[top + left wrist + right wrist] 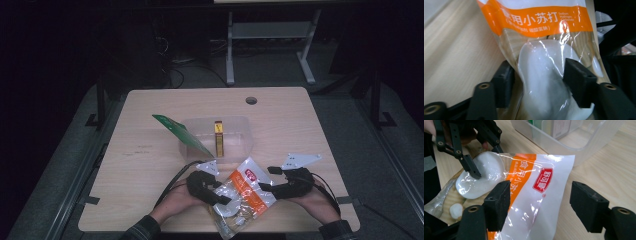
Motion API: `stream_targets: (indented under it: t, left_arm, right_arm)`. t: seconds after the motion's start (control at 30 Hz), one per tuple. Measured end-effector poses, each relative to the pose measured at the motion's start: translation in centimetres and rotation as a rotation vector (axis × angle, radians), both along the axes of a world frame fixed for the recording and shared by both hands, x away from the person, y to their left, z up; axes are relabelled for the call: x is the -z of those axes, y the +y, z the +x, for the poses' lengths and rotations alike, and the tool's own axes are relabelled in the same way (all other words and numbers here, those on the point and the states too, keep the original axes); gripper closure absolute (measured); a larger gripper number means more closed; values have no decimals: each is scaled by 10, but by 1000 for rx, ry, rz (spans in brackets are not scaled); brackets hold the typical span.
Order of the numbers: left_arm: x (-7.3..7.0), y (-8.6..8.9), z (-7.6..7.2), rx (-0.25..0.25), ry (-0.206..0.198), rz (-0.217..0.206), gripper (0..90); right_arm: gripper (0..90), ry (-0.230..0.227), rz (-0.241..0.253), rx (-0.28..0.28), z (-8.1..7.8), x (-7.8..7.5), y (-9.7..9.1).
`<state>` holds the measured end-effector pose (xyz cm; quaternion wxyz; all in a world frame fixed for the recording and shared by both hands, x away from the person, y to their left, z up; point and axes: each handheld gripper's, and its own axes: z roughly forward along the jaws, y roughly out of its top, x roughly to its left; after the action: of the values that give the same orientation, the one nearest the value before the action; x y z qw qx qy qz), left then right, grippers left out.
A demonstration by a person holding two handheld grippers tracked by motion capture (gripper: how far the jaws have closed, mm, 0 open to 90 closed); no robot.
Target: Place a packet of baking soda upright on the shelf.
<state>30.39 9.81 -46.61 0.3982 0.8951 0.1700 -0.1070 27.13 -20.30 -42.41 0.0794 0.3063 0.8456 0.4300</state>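
Observation:
A clear bag with an orange band and a red logo (243,192) lies near the table's front edge, with a white lump of powder inside it. My left gripper (220,196) comes at the bag from the left. In the left gripper view its pads (576,82) press on both sides of the white lump (544,75). My right gripper (267,187) is at the bag's right edge. In the right gripper view its jaws (541,205) stand open over the bag's white top end (534,195), and the right pad is off the bag. The left gripper's fingers (471,168) touch the lump farther off.
A clear plastic tub (240,121) stands just behind the bag, with a yellow and red box (218,137) upright inside. A green packet (177,131) leans on the tub's left rim. The table has a cable hole (251,100) near its back edge. The tub wall (574,142) is close to the right gripper.

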Motion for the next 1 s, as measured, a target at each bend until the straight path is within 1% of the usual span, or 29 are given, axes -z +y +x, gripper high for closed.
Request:
stream_targets:
  t: [0.03,0.13,0.17,0.2,0.23,0.3,0.33,0.37,0.43,0.47,0.5,0.6,0.67,0.7,0.73,0.77,0.8,0.83,0.87,0.9,0.93,0.97,1.0]
  left_arm:
    - [0,0,0,3,-3,-8,511]
    - [-3,1,-2,11,-40,-9,635]
    - [-3,1,-3,15,-53,-13,716]
    - [-4,1,-4,17,-68,-19,716]
    - [-6,2,-5,22,-85,-20,744]
    - [-9,3,-8,22,-104,-31,790]
    - [-10,3,-10,28,-124,-35,815]
    - [-12,4,-11,33,-144,-36,815]
    - [-15,5,-15,33,-177,-55,829]
    - [-17,6,-16,37,-197,-57,832]
    - [-20,7,-17,31,-209,-70,834]
    - [-25,9,-20,31,-232,-90,839]
    - [-30,12,-21,27,-260,-96,842]
    - [-32,13,-22,12,-269,-109,844]
    - [-34,15,-22,5,-280,-116,846]
    - [-37,17,-21,-6,-285,-129,849]
    - [-39,19,-21,-19,-289,-141,849]
    - [-42,22,-20,-30,-296,-156,850]
    - [-43,23,-19,-37,-296,-162,852]
    - [-44,25,-19,-41,-304,-162,852]
    - [-45,26,-19,-47,-308,-165,852]
    - [-45,28,-18,-57,-310,-172,853]
    - [-45,28,-18,-57,-310,-172,854]
  right_arm:
    - [313,-1,4,0,0,0,-1]
    - [302,12,26,-5,2,1,-2]
    - [294,23,35,-9,3,1,-3]
    - [294,23,35,-9,3,1,-3]
    - [288,24,36,-11,3,2,-3]
    - [278,38,41,-12,3,3,-2]
    - [266,50,51,-17,4,4,-2]
    - [266,50,51,-17,4,4,-2]
    - [257,60,68,-23,4,4,-2]
    - [254,65,72,-27,4,4,-3]
    - [253,69,75,-32,5,5,-3]
    - [249,81,92,-44,5,6,-3]
    - [249,90,106,-52,6,6,-3]
    - [253,93,113,-56,6,6,-2]
    - [268,101,118,-59,6,6,-2]
    - [295,113,137,-71,6,6,-1]
    - [295,113,137,-71,6,6,-1]
    - [310,118,154,-79,7,6,-1]
    - [330,126,173,-90,7,5,-1]
    - [346,127,181,-94,7,5,0]
    - [379,133,198,-105,8,5,1]
    - [446,140,214,-119,10,6,4]
    - [446,140,214,-119,10,6,4]
